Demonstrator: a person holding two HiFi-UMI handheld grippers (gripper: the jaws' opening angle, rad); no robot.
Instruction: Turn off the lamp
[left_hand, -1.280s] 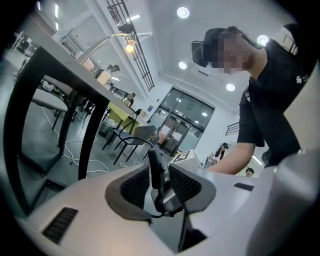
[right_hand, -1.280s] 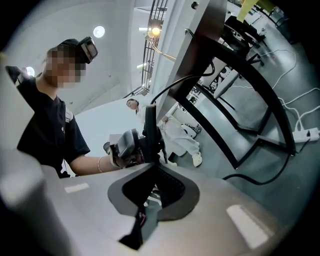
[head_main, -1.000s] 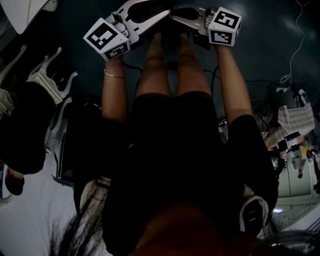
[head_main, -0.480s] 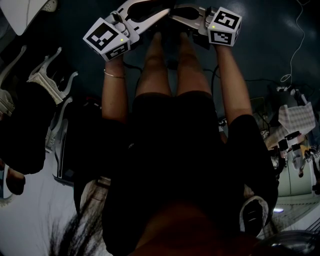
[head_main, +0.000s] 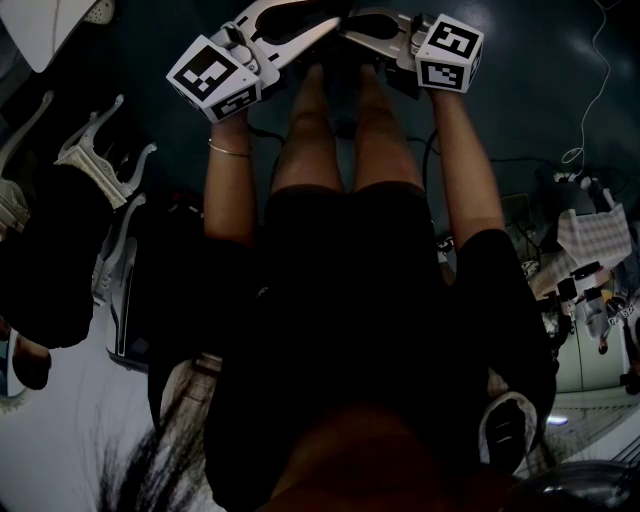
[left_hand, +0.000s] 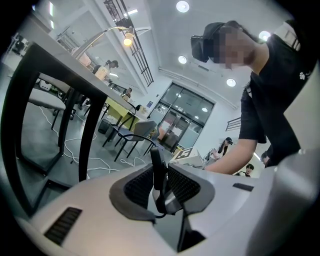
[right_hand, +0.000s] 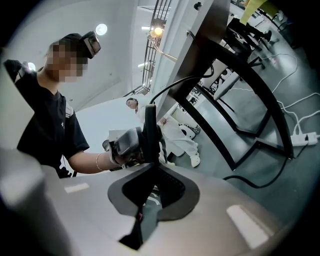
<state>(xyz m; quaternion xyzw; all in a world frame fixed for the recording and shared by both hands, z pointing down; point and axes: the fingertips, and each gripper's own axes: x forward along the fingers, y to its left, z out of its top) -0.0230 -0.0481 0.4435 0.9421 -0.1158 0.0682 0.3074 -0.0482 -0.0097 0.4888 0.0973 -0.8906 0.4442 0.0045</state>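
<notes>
The lamp's lit head (left_hand: 129, 39) glows at the upper left of the left gripper view, on a thin arched arm over a table (left_hand: 60, 62). It also shines at the top of the right gripper view, lamp (right_hand: 157, 31). In the head view both grippers are held out over the person's legs, tips facing each other: left gripper (head_main: 325, 28), right gripper (head_main: 350, 32). The left gripper (left_hand: 156, 156) has its black fingers pressed together with nothing between them. The right gripper (right_hand: 150, 116) is likewise shut and empty. Neither is near the lamp.
Black table legs (right_hand: 240, 75) stand close on the right, with a power strip (right_hand: 306, 137) and cables on the floor. Chairs (left_hand: 132, 131) stand beyond the table. A white chair (head_main: 95, 150) sits at the person's left. Other people are far off.
</notes>
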